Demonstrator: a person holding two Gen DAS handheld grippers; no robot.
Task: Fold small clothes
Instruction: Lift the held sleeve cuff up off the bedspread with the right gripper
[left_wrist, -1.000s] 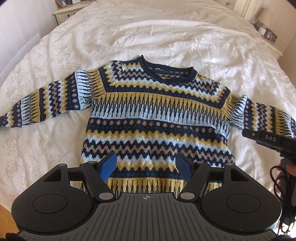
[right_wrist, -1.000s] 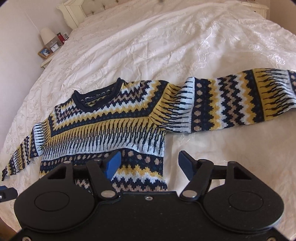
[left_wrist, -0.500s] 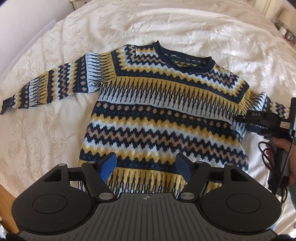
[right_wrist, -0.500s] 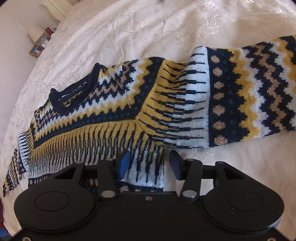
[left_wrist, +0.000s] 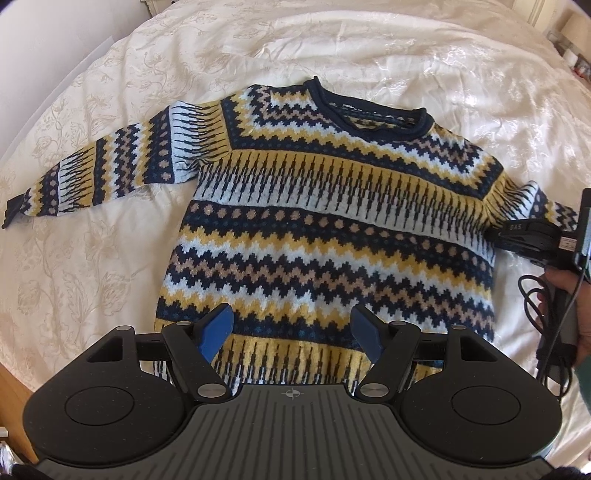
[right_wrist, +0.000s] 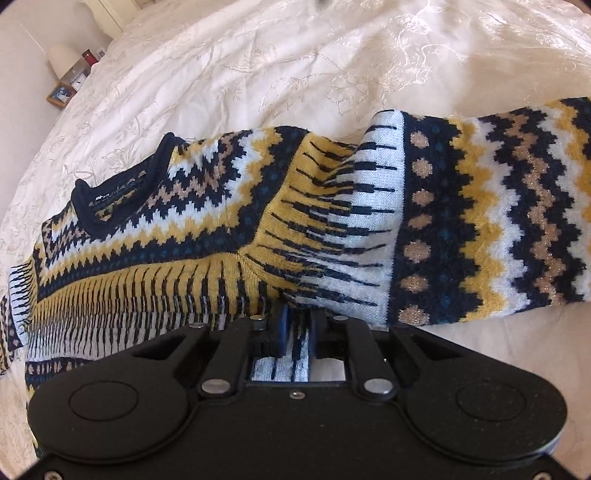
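A small knitted sweater (left_wrist: 332, 221) in navy, yellow, white and tan zigzags lies flat, front up, on a white bedspread (left_wrist: 110, 258), sleeves spread to both sides. My left gripper (left_wrist: 291, 325) hovers open over the hem, its blue pads apart with nothing between them. In the right wrist view the sweater (right_wrist: 258, 229) fills the frame, and my right gripper (right_wrist: 295, 325) is shut on the knit at the underarm, where the right sleeve (right_wrist: 480, 229) meets the body. That gripper also shows at the right edge of the left wrist view as the right gripper (left_wrist: 532, 240), held by a hand (left_wrist: 569, 291).
The embroidered bedspread (right_wrist: 332, 55) extends widely around the garment. A bedside table with a lamp (right_wrist: 62, 59) and small items stands far left in the right wrist view. A cable (left_wrist: 543, 302) dangles by the hand. Wooden floor (left_wrist: 11, 398) shows at the bed's near-left edge.
My right gripper moved down and in to the underarm and its fingers went from open to shut on the knit. My left gripper drifted slightly and stayed open over the hem.
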